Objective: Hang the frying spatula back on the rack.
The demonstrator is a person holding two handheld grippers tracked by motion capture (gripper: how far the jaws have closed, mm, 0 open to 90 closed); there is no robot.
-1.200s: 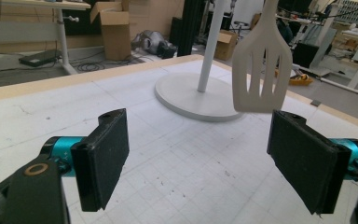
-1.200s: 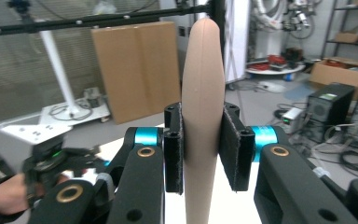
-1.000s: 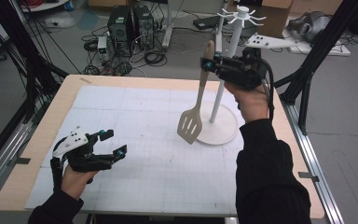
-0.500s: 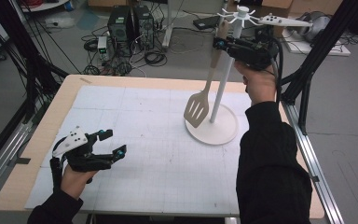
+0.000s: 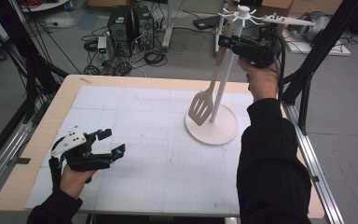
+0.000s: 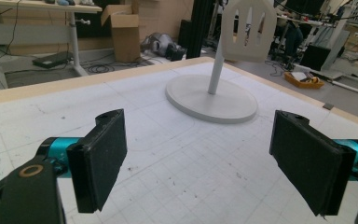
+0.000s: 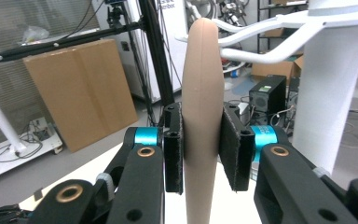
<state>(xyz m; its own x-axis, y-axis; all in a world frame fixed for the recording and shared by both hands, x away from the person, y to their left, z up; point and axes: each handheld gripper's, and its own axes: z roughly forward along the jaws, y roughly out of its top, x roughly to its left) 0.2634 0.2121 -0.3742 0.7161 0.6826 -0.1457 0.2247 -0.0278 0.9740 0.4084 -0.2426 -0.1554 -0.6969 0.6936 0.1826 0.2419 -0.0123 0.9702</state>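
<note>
A cluttered workshop with cables, computer towers and cardboard boxes surrounds a pale wooden table (image 5: 37,140) covered by a white gridded mat (image 5: 144,140). High at the far right, the right gripper (image 5: 227,43) has its jaws clamped on the tan, rounded handle of a cream slotted plastic spatula (image 5: 200,105); in the right gripper view the black pads (image 7: 173,149) press both flat sides of the handle, whose tip rises above them just beside the stand's curved white hooks (image 7: 261,28). The spatula hangs blade-down beside the pole of the white utensil stand (image 5: 216,100), its blade above the stand's round base and clear of the mat. Hanging the spatula on a hook looks like the step in hand. To do it well, the handle tip should come level with one free hook, the blade kept from knocking the pole, and the grip held firm until the hook carries the weight; I cannot tell from these views whether the handle has a hanging hole, so alignment wants care. Near the front left, the left gripper (image 5: 111,143) rests low over the mat with jaws spread wide and nothing between them, pointed toward the stand.
</note>
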